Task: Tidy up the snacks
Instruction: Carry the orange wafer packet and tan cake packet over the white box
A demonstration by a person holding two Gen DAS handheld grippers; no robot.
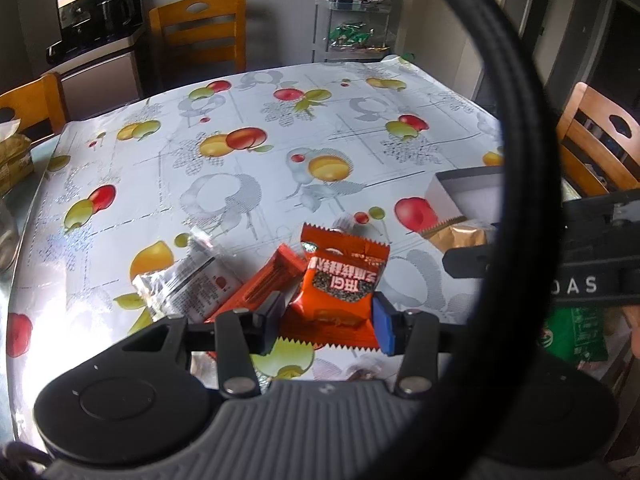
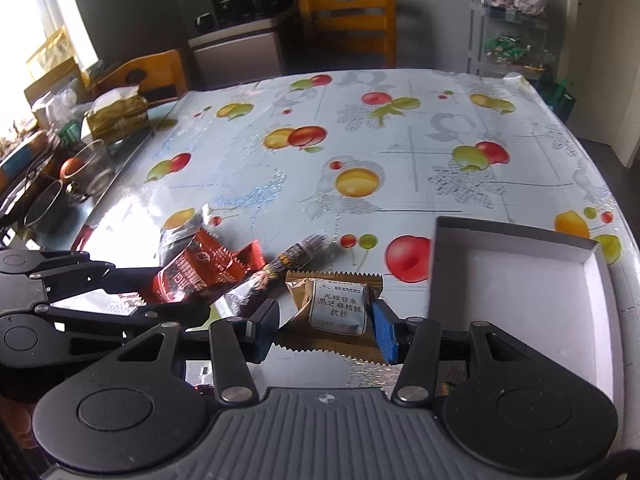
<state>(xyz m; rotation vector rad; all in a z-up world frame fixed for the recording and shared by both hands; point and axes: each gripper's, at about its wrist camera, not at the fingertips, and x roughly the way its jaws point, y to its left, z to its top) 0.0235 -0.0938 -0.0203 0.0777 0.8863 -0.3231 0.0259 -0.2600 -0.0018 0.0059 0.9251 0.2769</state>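
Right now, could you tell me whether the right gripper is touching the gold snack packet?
Touching. The right wrist view shows the right gripper with both pads against the sides of the gold snack packet.

Daylight from left, strong glare on tablecloth, fisheye bending at edges, slight blur

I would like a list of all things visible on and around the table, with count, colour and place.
orange snack packet: one, orange, between the left tongs
gold snack packet: one, gold with a white label, between the right tongs
silver packet: one, silver, left of the orange ones
box: one, white inside, table's right
tablecloth: one, pale with fruit print
chairs: three, wooden, around the table
left tongs: one, black
right tongs: one, black
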